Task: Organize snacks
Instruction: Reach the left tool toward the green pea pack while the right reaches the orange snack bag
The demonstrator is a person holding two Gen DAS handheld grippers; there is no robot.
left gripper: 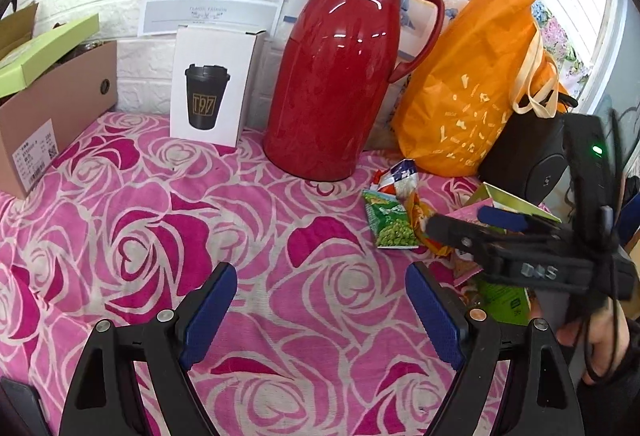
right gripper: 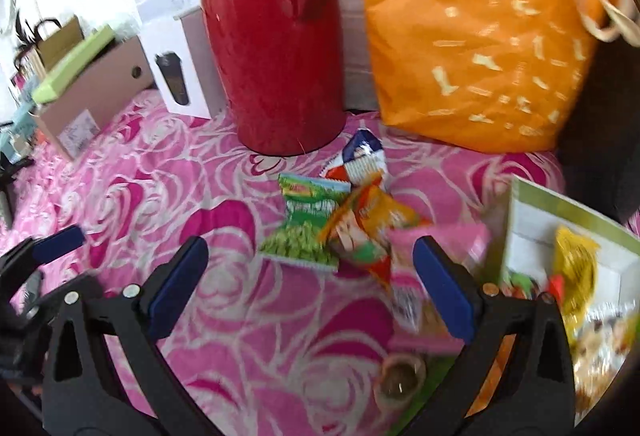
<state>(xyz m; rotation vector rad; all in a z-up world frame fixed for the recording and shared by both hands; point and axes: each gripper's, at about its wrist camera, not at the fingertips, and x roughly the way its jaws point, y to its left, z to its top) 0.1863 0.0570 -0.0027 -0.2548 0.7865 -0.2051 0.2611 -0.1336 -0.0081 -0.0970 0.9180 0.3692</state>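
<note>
Several snack packets lie in a loose pile on the pink rose cloth (left gripper: 200, 220): a green pea packet (left gripper: 394, 226) (right gripper: 306, 232), an orange packet (right gripper: 368, 232), a blue, white and red packet (left gripper: 400, 176) (right gripper: 360, 156) and a pink packet (right gripper: 440, 236). To their right stands a green-rimmed box (right gripper: 572, 212) holding a yellow packet (right gripper: 576, 268). My right gripper (right gripper: 312, 288) (left gripper: 460, 220) is open just in front of the pile, with nothing between its pads. Left of the pile my left gripper (left gripper: 322, 312) (right gripper: 40, 248) hovers open over bare cloth, also holding nothing.
A red thermos jug (left gripper: 340, 76) and an orange bag (left gripper: 472, 76) stand close behind the snacks. A white cup box (left gripper: 212, 84) and a cardboard box (left gripper: 52, 116) with a green lid (left gripper: 48, 52) sit at the back left. A black speaker (left gripper: 532, 156) is at the right.
</note>
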